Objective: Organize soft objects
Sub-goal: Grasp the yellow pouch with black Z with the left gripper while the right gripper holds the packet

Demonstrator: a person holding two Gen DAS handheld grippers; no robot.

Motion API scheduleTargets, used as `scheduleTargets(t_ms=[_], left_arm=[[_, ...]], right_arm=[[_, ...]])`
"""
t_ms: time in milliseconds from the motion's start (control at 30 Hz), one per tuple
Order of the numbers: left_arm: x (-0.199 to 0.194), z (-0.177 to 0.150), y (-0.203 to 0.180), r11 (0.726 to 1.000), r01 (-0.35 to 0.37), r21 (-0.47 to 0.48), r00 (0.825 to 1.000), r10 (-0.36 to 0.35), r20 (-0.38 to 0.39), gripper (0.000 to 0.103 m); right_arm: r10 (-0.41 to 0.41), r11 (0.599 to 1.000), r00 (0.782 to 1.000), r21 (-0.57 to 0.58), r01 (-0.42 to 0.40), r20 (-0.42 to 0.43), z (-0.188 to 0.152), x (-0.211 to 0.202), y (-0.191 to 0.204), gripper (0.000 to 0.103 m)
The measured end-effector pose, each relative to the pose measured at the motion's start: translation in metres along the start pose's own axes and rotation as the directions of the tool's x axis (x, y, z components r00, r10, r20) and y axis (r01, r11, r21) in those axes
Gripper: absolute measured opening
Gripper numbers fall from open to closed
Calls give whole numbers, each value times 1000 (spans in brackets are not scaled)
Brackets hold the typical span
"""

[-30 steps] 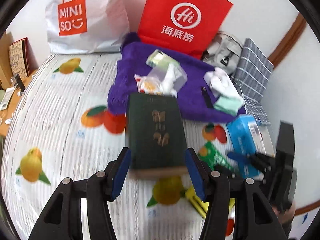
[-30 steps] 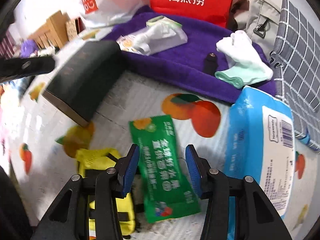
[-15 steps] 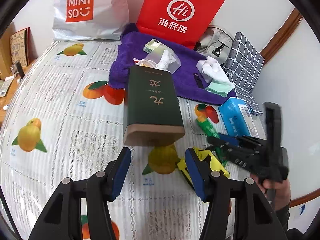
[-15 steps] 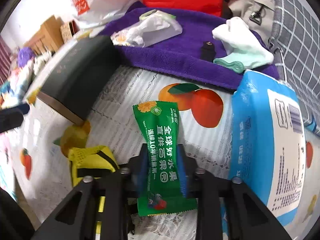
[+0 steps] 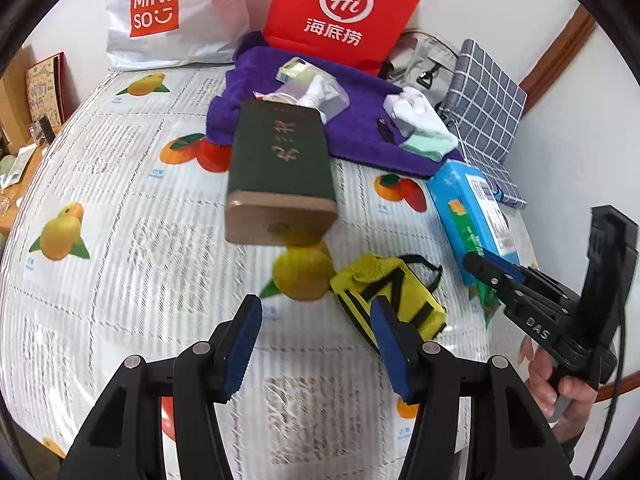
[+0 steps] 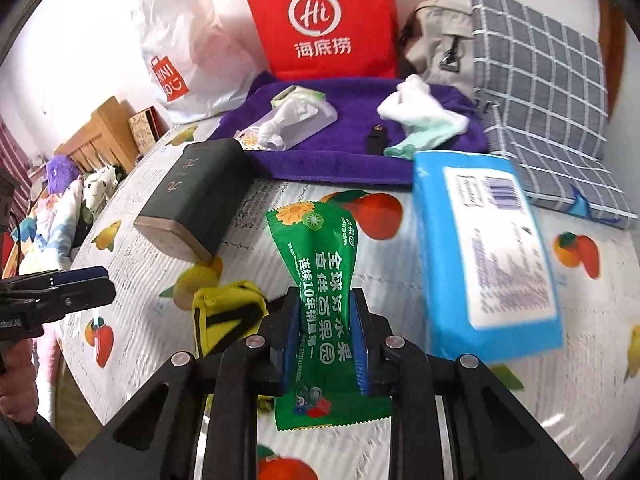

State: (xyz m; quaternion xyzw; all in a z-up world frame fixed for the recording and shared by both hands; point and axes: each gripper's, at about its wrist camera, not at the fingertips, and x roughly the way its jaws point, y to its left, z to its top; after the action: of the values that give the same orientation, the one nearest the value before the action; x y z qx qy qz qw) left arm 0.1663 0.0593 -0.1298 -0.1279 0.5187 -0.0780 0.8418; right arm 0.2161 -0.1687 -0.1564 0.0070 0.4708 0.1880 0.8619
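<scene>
— What has the right gripper (image 6: 324,344) got?

— A green snack pouch (image 6: 320,276). The blue pads are squeezed tight on its lower half, so the wrapper pinches in at the waist; its top fans out above the fruit-print tablecloth (image 6: 500,408) and its bottom edge hangs below the jaws.

— And the left gripper (image 5: 316,344)?

— Jaws spread wide, nothing between them. It hovers over the cloth with a yellow pouch (image 5: 396,300) just beyond its right pad (black straps across it, lying crumpled).

— Where does everything else sit?

— A dark green box (image 5: 280,168) lies flat ahead of the left gripper, its tan end facing this way. To the right is a blue tissue pack (image 6: 484,248), just beside the green pouch. Farther back a purple towel (image 6: 348,156) is spread out with white and mint socks (image 6: 420,120) and a clear plastic packet (image 6: 296,120) resting on it.

— Behind that?

— A red bag (image 5: 344,12) and a white Miniso bag (image 5: 160,16) stand against the wall, and a grey checked cushion (image 6: 540,92) leans in the corner
</scene>
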Motion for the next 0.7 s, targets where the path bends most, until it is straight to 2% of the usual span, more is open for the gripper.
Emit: scheduleTargets(t_ms=[267, 367, 533, 700], left_arm=[[3, -21, -22, 1000, -26, 13, 999, 26, -28, 54], [8, -28, -23, 1000, -11, -7, 999, 11, -35, 55], [22, -39, -25, 999, 8, -53, 998, -12, -67, 55], [35, -44, -35, 999, -21, -50, 997, 18, -73, 56]], right_arm=[[-12, 1000, 998, -16, 13, 61, -33, -36, -3, 24], [-15, 1000, 997, -8, 16, 75, -48, -46, -7, 24], [-67, 998, 995, -3, 68, 76, -77, -56, -19, 24], [-100, 995, 993, 37, 98, 62, -101, -61, -42, 24]])
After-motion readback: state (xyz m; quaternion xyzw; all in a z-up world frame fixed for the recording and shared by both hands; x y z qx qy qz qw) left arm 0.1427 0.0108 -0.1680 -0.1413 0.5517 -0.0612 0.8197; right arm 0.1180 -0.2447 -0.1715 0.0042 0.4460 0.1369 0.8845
